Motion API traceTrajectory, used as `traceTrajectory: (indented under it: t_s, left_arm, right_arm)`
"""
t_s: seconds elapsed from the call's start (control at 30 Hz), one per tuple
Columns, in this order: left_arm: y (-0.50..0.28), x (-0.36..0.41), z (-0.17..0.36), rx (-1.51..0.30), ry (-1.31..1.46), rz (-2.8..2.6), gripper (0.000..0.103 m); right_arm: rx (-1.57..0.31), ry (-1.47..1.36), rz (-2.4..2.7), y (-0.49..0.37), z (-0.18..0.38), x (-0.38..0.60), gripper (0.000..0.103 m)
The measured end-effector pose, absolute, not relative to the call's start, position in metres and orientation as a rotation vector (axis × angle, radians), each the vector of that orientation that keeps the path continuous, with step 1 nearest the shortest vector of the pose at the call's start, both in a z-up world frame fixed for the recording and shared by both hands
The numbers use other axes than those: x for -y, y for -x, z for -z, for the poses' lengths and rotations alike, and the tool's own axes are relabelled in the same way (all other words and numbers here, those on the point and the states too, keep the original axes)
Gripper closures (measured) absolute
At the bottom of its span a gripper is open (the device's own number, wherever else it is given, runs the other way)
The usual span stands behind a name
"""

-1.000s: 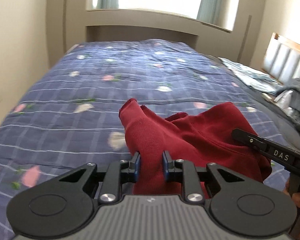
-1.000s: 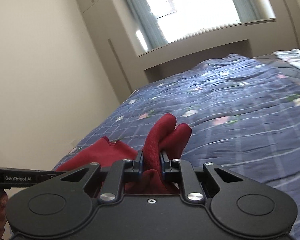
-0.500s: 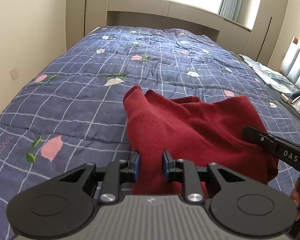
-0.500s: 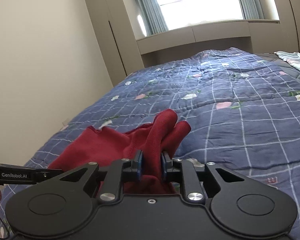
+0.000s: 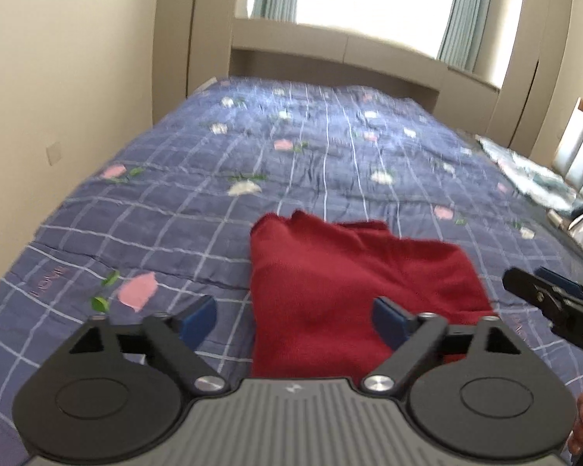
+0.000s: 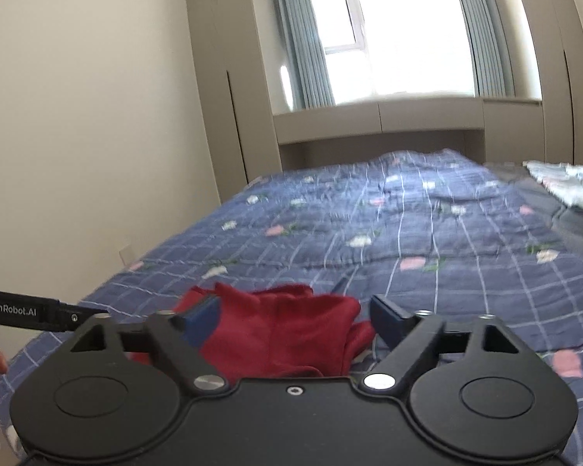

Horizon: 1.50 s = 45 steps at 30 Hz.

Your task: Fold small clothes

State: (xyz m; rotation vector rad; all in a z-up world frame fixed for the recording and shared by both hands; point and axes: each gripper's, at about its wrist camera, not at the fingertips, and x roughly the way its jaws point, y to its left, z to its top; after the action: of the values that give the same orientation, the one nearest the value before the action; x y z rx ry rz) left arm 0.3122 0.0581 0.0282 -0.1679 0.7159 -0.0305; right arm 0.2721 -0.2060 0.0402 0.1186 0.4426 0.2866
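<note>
A small dark red knit garment [image 5: 342,287] lies on the blue checked bedspread [image 5: 198,209] near the bed's near edge. My left gripper [image 5: 293,320] is open, its blue-padded jaws wide apart above the garment's near left part, holding nothing. In the right wrist view the garment [image 6: 276,330] lies bunched just past my right gripper [image 6: 295,316], which is also open and empty. The right gripper's finger shows at the right edge of the left wrist view [image 5: 555,303]. The left gripper's arm shows at the left of the right wrist view [image 6: 39,312].
A light patterned cloth [image 5: 524,174] and grey clothing lie at the bed's right side by the padded headboard [image 5: 579,147]. A beige wall [image 5: 77,77] runs along the bed's left side. A window with curtains [image 6: 400,31] is at the far end.
Both grippers have opened and let go of the red garment, which has dropped flat onto the bedspread. Both cameras have tilted up.
</note>
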Motion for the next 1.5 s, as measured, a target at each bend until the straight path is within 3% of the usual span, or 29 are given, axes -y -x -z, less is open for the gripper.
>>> traceTrajectory:
  t_s: [0.1,0.43,0.97,1.5]
  left_arm:
    - [-0.292,-0.060,-0.045,-0.671,0.178,0.012,0.001]
    - [-0.211,-0.062,-0.074,-0.548,0.177,-0.015,0.000]
    - [-0.097,-0.060,-0.025,-0.524,0.146,-0.038,0.000]
    - [-0.058,-0.055,-0.006,-0.529,0.125,-0.064,0.000]
  right_arm:
    - [-0.406,-0.111,-0.284,-0.249,-0.058,0.208,0.001]
    - [-0.348,-0.074,-0.284,-0.158,-0.084,0.204,0.001]
    - [-0.352,-0.044,-0.255,-0.048,-0.050,0.203,0.001]
    - [-0.378,-0.044,-0.263,-0.035,-0.038,0.201,0.001]
